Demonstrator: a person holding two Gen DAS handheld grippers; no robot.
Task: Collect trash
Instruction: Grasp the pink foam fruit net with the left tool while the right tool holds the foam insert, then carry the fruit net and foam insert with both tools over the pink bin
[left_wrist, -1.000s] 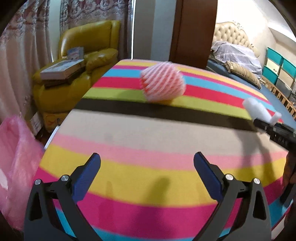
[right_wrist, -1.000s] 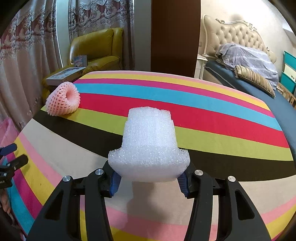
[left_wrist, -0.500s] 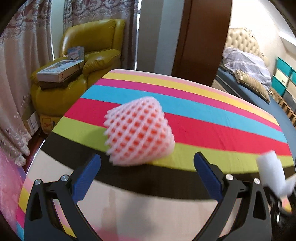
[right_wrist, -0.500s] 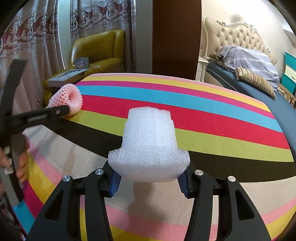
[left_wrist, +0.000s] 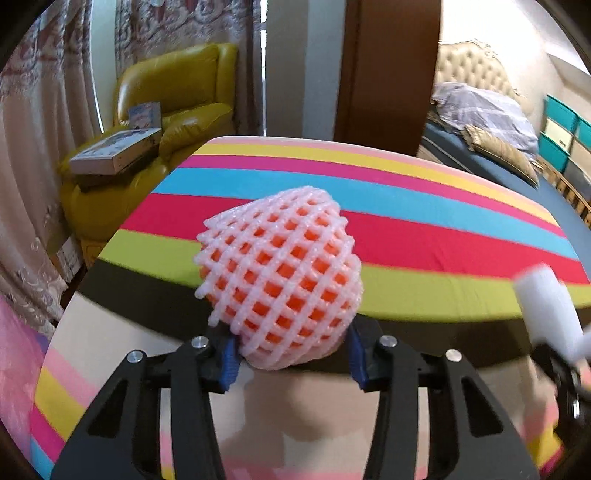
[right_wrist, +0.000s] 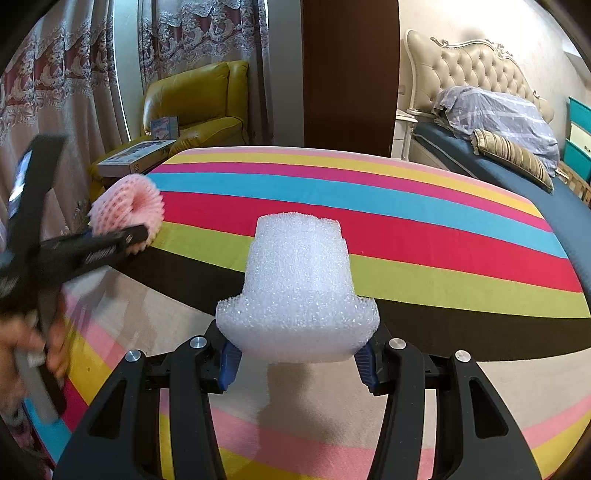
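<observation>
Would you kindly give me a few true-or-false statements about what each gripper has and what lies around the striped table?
1. The right gripper holds a white foam piece. True.
2. The pink foam net lies between the left gripper fingers. True; its jaws are closing on it.
3. The armchair is blue. False; it is yellow.
4. A box rests on the armchair's arm. True.
5. The foam net is green. False; it is pink.

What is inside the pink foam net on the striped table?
Through the pink foam net something orange shows between the meshes. What it is stays covered. The left gripper is closing around the net.
</observation>
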